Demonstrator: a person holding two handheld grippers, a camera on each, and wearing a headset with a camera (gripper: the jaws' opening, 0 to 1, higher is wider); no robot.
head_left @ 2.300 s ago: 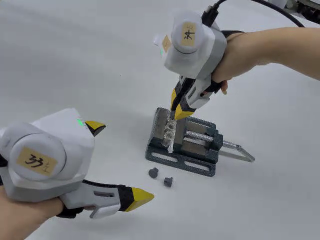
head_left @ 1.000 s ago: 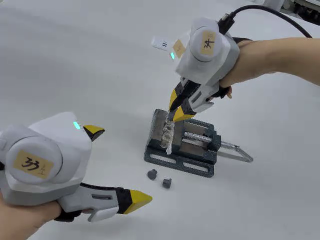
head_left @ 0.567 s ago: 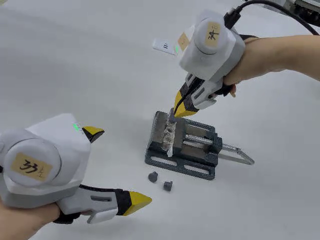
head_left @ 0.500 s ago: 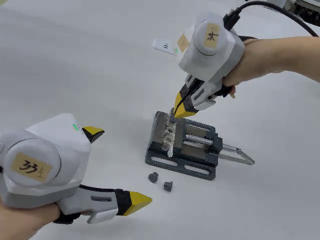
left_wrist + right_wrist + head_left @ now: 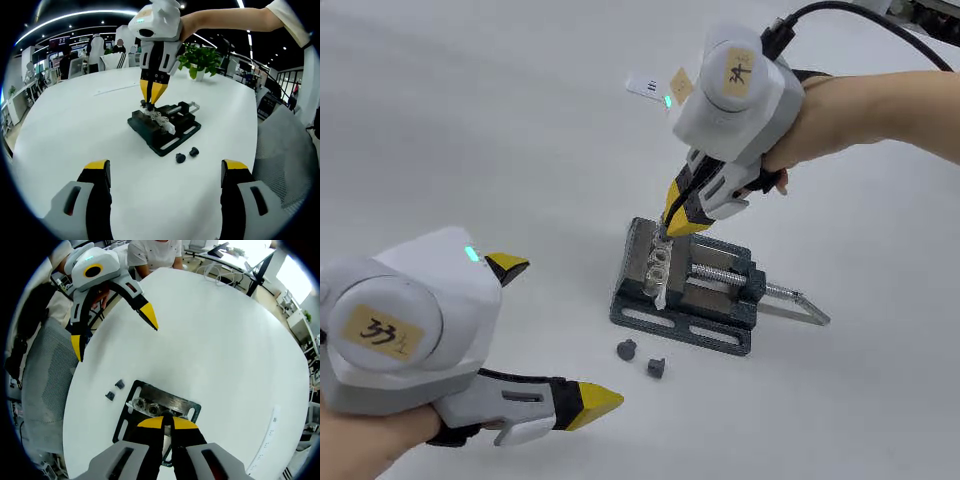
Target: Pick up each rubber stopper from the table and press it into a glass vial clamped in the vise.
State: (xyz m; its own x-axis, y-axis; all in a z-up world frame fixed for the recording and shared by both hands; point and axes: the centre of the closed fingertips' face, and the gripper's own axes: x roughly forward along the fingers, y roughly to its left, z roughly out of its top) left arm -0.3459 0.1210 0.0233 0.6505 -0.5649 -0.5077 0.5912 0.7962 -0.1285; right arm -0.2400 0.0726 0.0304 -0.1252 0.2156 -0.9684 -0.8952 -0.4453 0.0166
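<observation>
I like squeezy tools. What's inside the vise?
Clear glass vials stand in a row between the vise plates. The right gripper, shut on a dark stopper, covers the farthest vial's mouth, so inside that one is hidden.

The head view looks forward and down at the counter [image 5: 470,100], with the vise [image 5: 682,325] near centre. The left gripper view faces the vise low across the counter, from well off. The right gripper view looks steeply down on it from close above.

Left gripper [image 5: 560,332] jaws spread wide; right gripper [image 5: 671,228] pinched, pointing down.
</observation>
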